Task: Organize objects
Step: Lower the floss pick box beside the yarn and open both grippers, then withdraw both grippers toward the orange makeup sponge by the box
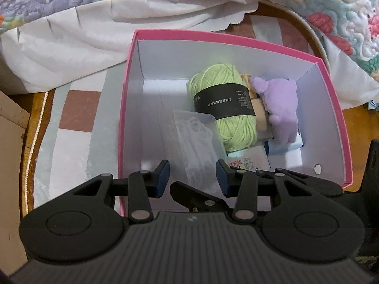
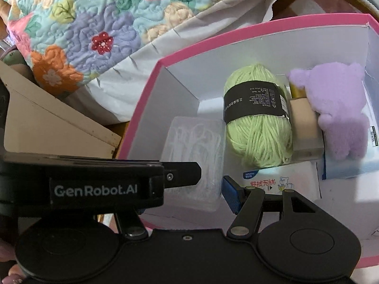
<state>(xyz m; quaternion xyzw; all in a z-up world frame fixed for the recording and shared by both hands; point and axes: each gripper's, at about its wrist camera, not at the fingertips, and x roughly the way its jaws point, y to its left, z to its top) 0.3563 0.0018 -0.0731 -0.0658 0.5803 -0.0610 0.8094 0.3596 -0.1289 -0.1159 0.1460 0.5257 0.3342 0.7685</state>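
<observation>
Now, L view: my left gripper (image 1: 193, 175) points steeply down into the pink box (image 1: 129, 94), jaws partly apart, straddling the near end of the clear case (image 1: 191, 137) of white bits. One pad (image 1: 222, 175) sits at the case's edge; a sliver of box floor shows btwn the other pad and the case, so I read no squeeze yet.

R view: my right gripper (image 2: 186, 198) comes in lower and flatter. One blue pad lies just beside the case's near corner. The other finger is hidden behind the left gripper's body, so I can't tell if this gripper is gripping or just bracketing.

Case position: flat on the box floor, left-centre, touching or nearly touching the green yarn (image 1: 222, 99). Past the yarn: a tan block, then the purple plush (image 1: 281, 104) by the far wall. A tissue pack (image 1: 248, 163) lies near the front wall. The box rests on the checked cloth (image 1: 75, 108) of the worktop, w/ the quilt (image 1: 71, 0) behind.

Step in hand, as I judge it: seating the case in the free left part of the box.

- Keep it flat and square to the box wall.
- Only one gripper should carry it. Two on one small case crowd each other.
- Don't shove the yarn, since it would prob. roll into the plush.
- Thin plastic is slick and flexes, so press lightly and mid-edge.
</observation>
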